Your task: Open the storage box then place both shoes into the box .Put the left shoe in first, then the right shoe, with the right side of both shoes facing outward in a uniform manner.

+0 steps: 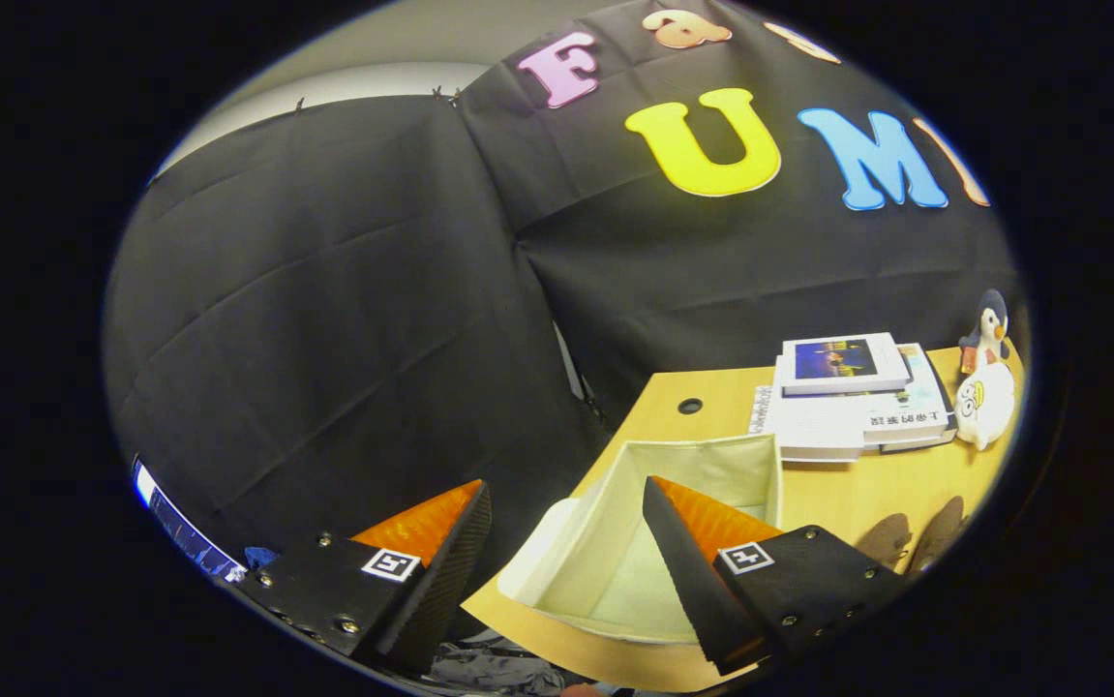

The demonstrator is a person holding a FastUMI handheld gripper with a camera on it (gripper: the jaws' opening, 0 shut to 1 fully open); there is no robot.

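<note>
**Open box on the desk, gripper held above with nothing in it**

Black cloth walls close off the booth behind a light wooden desk (837, 503), and the desk's near corner carries a pale fabric storage box (711, 460). That box is the landmark for everything else. It stands open, its inside bare and cream-coloured, and a pale flap that looks like its lid (537, 547) hangs off the side nearest the desk corner.

The gripper (566, 557) hovers above the box with its fingers spread wide apart and nothing between them. One finger (687, 571) overlaps the box's opening; the other (440, 571) lies off the desk beside the box, against the black cloth.

Two brown shoes (910, 537) lie on the desk beside the box, partly hidden behind the finger that overlaps it. Beyond the box, toward the back wall, sits a stack of books (847, 397), touching or nearly touching the box's far corner. Just past the books stand a small penguin toy (987, 329) and a white plush figure (987, 407). A round cable hole (690, 406) shows in the desk behind the box.
</note>
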